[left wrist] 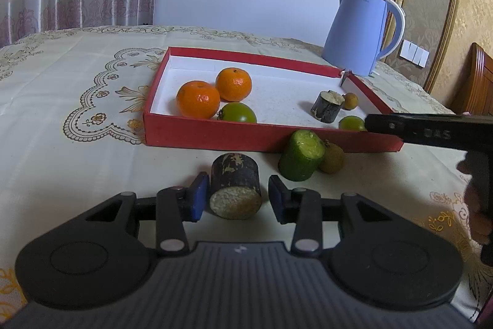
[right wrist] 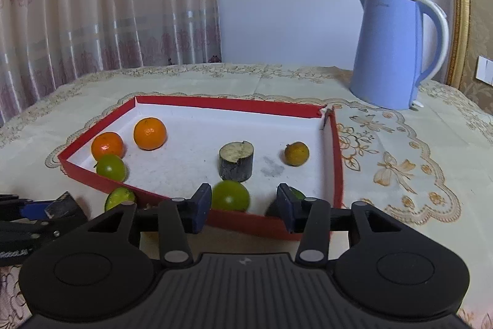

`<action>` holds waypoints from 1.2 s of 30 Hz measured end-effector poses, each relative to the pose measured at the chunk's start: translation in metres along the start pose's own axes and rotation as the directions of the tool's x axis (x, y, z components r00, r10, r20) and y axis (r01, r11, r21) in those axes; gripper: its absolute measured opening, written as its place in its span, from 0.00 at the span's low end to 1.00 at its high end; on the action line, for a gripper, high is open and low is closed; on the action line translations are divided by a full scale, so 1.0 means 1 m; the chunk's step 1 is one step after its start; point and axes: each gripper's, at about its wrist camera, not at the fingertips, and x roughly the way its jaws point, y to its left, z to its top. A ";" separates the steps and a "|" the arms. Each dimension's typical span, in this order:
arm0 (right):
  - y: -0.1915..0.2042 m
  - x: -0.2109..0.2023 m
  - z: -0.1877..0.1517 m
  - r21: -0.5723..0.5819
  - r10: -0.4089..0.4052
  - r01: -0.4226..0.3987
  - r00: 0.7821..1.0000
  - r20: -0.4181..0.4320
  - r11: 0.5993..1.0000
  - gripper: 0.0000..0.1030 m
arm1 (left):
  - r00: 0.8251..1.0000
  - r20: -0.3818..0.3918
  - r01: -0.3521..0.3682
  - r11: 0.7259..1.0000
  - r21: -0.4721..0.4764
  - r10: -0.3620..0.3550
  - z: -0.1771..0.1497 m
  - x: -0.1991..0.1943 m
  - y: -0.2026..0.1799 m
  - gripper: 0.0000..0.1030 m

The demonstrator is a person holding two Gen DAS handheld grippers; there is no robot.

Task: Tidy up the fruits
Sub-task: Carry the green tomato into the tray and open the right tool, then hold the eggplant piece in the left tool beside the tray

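A blue kettle (left wrist: pixel 360 33) stands behind the red tray (left wrist: pixel 215 134) on the surface (left wrist: pixel 77 144). The left gripper (left wrist: pixel 235 196) has its jaws narrowly apart around a dark cane piece (left wrist: pixel 235 187), the right pad clear of it. The right gripper (right wrist: pixel 243 207) jaws stand loosely apart around a green fruit (right wrist: pixel 231 195) inside the tray; only the left view shows the green cane piece (left wrist: pixel 300 156) outside it.

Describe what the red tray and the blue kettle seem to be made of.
Red tray: looks like matte cardboard with a white paper lining; its thin walls are split at the far right corner. Blue kettle: likely smooth plastic with a soft sheen and a white-edged handle; a thin metallic-looking rim at the top.
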 end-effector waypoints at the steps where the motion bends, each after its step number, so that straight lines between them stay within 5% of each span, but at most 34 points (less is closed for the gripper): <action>1: -0.001 -0.004 -0.002 0.002 0.010 -0.010 1.000 -0.001 1.000 0.45 | 1.000 0.000 -0.001 1.000 0.002 0.001 0.000 0.000 0.000 0.37; 13: -0.006 -0.019 -0.044 -0.054 0.006 -0.012 0.996 -0.093 0.998 0.51 | 0.999 -0.008 -0.044 0.997 0.061 0.045 0.000 0.002 -0.009 0.36; 23: -0.012 -0.009 -0.042 -0.010 -0.023 0.022 0.996 -0.084 1.000 0.71 | 0.997 -0.007 -0.082 0.993 0.086 0.082 0.000 0.003 -0.013 0.31; 36: -0.011 -0.007 -0.042 -0.019 -0.021 0.019 0.996 -0.089 1.000 0.75 | 0.997 0.001 -0.071 0.994 0.084 0.071 0.002 -0.005 -0.011 0.29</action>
